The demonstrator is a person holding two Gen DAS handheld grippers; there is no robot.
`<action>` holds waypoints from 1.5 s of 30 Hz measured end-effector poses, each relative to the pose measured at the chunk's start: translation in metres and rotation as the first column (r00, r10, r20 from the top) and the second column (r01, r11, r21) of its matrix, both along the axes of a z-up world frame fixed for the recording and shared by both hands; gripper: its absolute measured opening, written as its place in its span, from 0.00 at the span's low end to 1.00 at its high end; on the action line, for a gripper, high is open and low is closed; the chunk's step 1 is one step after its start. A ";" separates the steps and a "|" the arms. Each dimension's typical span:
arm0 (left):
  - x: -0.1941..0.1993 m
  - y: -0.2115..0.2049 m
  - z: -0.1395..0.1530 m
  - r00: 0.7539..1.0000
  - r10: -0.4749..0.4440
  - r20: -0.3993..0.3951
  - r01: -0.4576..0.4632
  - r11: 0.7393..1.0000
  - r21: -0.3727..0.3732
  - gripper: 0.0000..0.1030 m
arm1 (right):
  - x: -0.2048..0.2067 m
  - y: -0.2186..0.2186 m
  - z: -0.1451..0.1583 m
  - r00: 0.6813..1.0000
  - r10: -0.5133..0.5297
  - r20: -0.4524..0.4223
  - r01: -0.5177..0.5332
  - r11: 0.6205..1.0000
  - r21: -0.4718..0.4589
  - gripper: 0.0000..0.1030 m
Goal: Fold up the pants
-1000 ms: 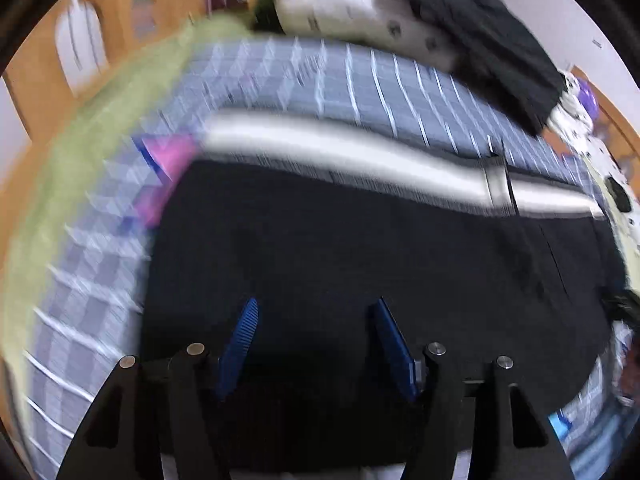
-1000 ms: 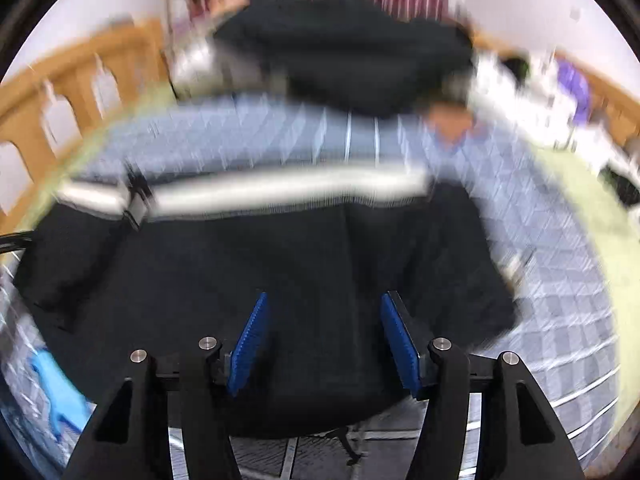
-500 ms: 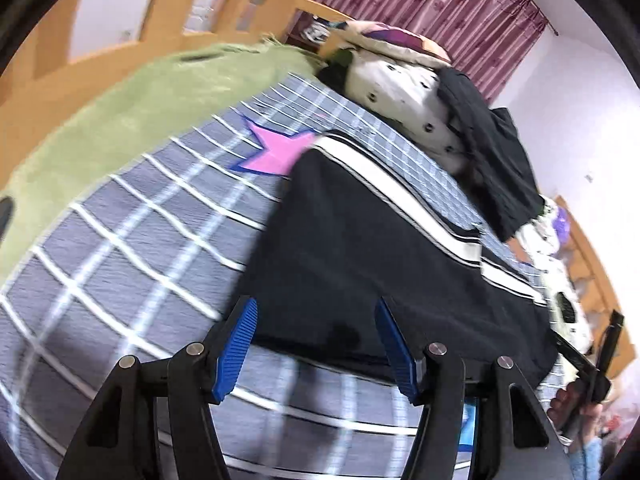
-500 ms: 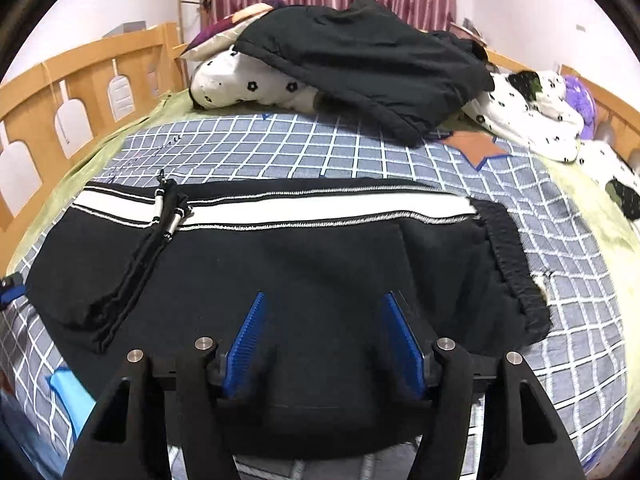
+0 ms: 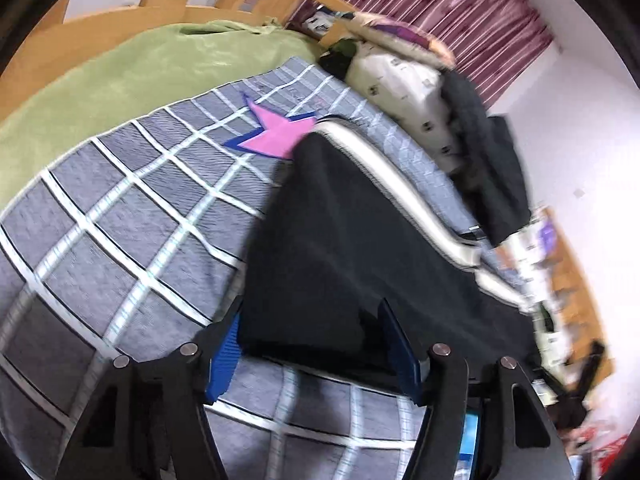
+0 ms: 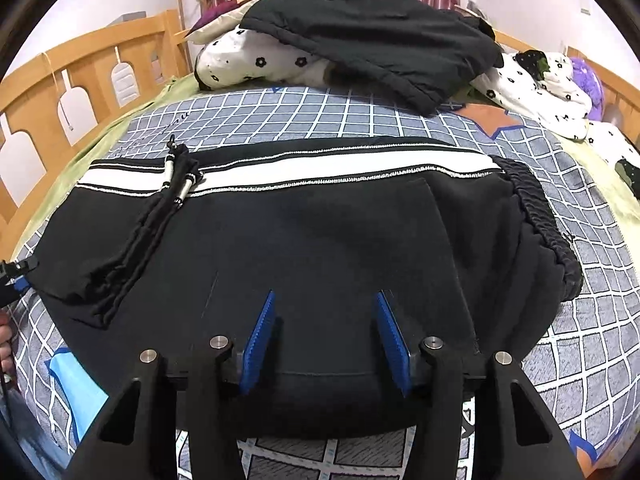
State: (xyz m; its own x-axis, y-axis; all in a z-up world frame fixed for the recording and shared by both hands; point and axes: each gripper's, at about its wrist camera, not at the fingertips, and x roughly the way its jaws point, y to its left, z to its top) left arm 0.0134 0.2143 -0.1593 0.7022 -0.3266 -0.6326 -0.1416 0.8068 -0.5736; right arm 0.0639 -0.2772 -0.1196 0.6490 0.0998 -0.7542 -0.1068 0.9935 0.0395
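Over the pants (image 6: 320,240), right claw (image 6: 325,336) narrower than before, closing empty; left claw (image 5: 312,344) opening, unclamped.

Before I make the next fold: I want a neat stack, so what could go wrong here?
1. The drawstring and loose cuff lie bunched across the black pants; folding over them could trap a lump.
2. The left gripper straddles a thick pants corner, its fingers opening; it may catch only the top layer.
3. The right gripper, closing, sits mid-fabric, not at an edge, so it could pinch up a wrinkle.
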 end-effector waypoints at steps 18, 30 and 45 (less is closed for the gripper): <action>0.015 0.003 -0.004 0.985 0.137 -0.107 -0.140 0.990 -0.021 0.23 | -0.007 -0.014 0.000 0.999 0.024 -0.033 -0.019 0.989 0.147 0.28; 0.011 -0.219 0.156 0.946 -0.246 0.213 0.109 0.856 0.505 0.14 | -0.043 -0.076 0.024 0.990 -0.091 0.111 0.081 0.993 0.090 0.35; 0.026 -0.330 0.052 0.867 -0.498 0.026 0.482 0.851 0.207 0.30 | -0.048 -0.160 0.021 0.979 -0.197 0.053 0.176 0.948 0.266 0.45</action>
